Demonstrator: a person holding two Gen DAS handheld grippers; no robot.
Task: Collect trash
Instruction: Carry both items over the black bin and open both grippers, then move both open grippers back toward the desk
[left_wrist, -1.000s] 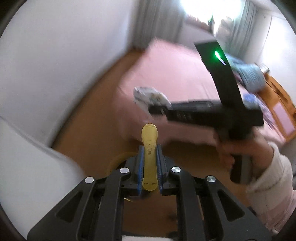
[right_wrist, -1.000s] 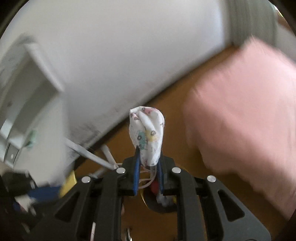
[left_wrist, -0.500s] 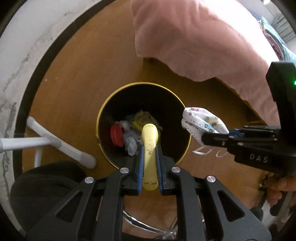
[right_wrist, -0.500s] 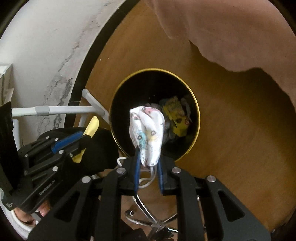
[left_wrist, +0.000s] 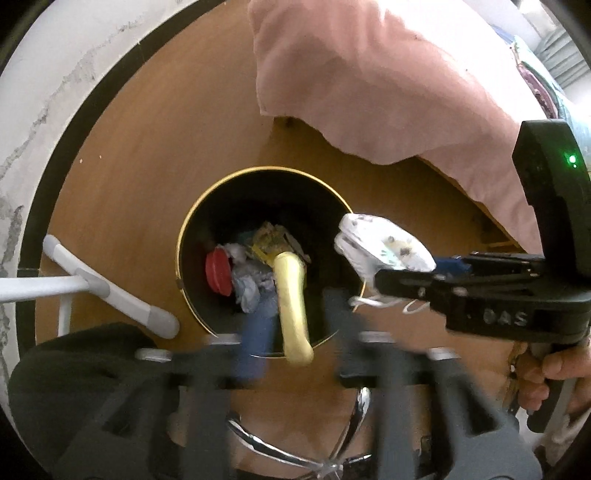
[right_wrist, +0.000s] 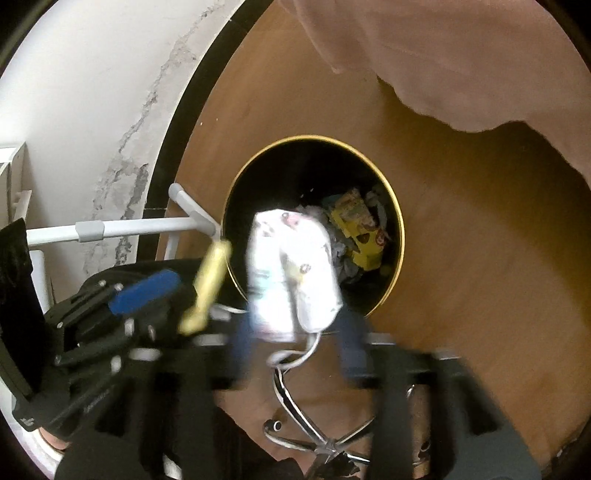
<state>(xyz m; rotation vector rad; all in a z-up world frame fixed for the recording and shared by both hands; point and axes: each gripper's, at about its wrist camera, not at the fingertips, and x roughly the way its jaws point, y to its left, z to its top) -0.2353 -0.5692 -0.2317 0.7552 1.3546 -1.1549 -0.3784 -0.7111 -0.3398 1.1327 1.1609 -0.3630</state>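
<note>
A black bin with a yellow rim (left_wrist: 225, 180) stands on the wooden floor and holds a red lid (left_wrist: 218, 272), crumpled paper and a yellow wrapper (right_wrist: 364, 236). My left gripper (left_wrist: 295, 325) hangs over the bin's near edge, its jaws blurred and opening. A yellow peel-like strip (left_wrist: 291, 302) hangs loose and tilted between them. My right gripper (right_wrist: 295, 343) is also over the near rim with its jaws opening. A white patterned face mask (right_wrist: 291, 273) sits free between its blue pads (right_wrist: 351, 345), its ear loop dangling. Each view shows the other gripper beside the bin.
A pink bedspread (left_wrist: 388, 85) hangs over the floor behind the bin. White rack tubes (left_wrist: 110, 291) stand left of it against a white wall (right_wrist: 74, 92). A chair's chrome star base (left_wrist: 325, 461) lies below my grippers. A hand (left_wrist: 554, 373) holds the right gripper's handle.
Both grippers came down from room height to just above the bin. Since half a second ago both pairs of jaws have spread; the yellow strip has tipped over and the mask has come loose.
</note>
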